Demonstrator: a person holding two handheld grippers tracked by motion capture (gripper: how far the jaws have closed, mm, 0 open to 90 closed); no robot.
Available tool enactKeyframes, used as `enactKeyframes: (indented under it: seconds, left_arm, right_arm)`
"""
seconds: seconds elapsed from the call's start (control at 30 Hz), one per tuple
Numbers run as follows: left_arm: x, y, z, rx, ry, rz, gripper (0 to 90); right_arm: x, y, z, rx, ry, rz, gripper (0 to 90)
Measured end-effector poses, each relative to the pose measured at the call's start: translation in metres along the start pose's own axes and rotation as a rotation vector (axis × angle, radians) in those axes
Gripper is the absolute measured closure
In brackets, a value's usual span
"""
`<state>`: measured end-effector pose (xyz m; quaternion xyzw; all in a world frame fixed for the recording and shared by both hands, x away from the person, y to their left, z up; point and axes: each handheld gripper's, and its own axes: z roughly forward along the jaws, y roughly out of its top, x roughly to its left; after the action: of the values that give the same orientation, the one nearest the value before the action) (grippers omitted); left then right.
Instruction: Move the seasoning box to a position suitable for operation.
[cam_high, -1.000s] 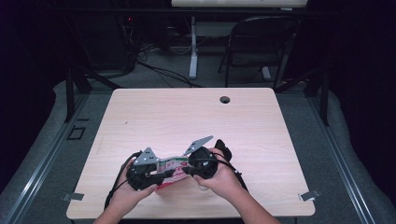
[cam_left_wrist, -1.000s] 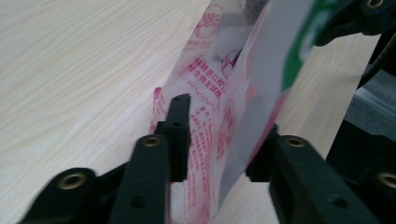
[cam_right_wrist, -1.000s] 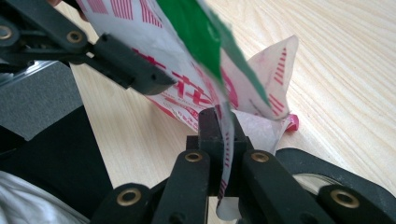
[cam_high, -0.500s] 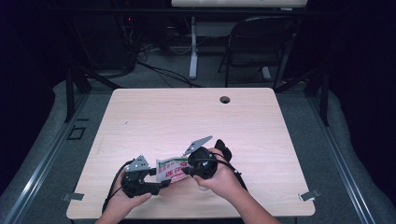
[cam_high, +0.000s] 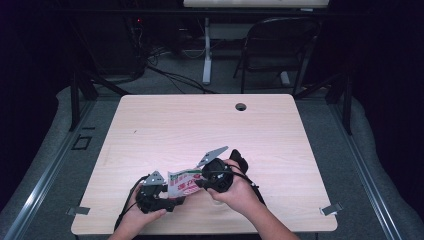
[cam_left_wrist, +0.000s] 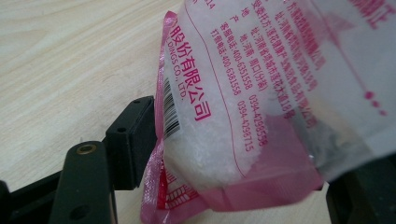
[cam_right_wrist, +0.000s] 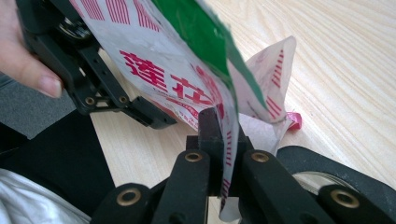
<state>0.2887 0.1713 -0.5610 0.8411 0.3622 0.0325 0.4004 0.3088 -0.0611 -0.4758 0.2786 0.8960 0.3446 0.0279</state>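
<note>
A clear plastic bag with red and pink print and white grains inside hangs between my two grippers near the table's front edge. My left gripper holds the bag's fat pink-seamed end, with a black jaw on each side of it. My right gripper is shut on the thin flat edge of the bag, and the film is pinched between its fingertips. In the right gripper view, the left gripper and a thumb show at upper left.
The light wooden table has a round cable hole near its far edge. A dark folding chair and cables stand on the floor beyond it. Metal brackets sit at the front corners.
My left gripper has drawn back toward the front edge, and more of the bag now shows, stretched between the grippers. The right gripper has stayed in place.
</note>
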Motion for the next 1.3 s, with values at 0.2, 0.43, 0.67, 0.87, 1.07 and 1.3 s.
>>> enactKeyframes:
  seconds: [0.2, 0.43, 0.67, 0.87, 1.07, 1.3]
  left_arm:
    - [-0.001, -0.001, 0.008, 0.011, 0.006, 0.009, 33.3]
    - [0.001, -0.003, 0.015, 0.012, 0.007, 0.001, 32.7]
    - [-0.001, -0.002, 0.02, 0.013, 0.017, 0.017, 31.2]
    - [-0.002, -0.002, 0.025, 0.019, 0.015, 0.027, 32.2]
    - [-0.001, -0.004, 0.026, 0.017, 0.023, 0.04, 34.0]
    - [-0.001, -0.008, 0.028, -0.018, 0.042, 0.069, 39.6]
  right_arm:
    - [-0.001, -0.001, -0.001, 0.005, 0.004, -0.001, 90.0]
    - [-0.001, -0.003, -0.001, -0.003, 0.006, 0.002, 90.0]
    - [-0.001, -0.003, 0.0, -0.005, 0.009, 0.006, 90.0]
    - [-0.001, -0.003, 0.0, -0.006, 0.008, 0.005, 90.0]
    - [-0.001, -0.003, 0.0, -0.011, 0.009, 0.012, 90.0]
    - [0.0, -0.002, 0.0, -0.015, 0.013, 0.021, 90.0]
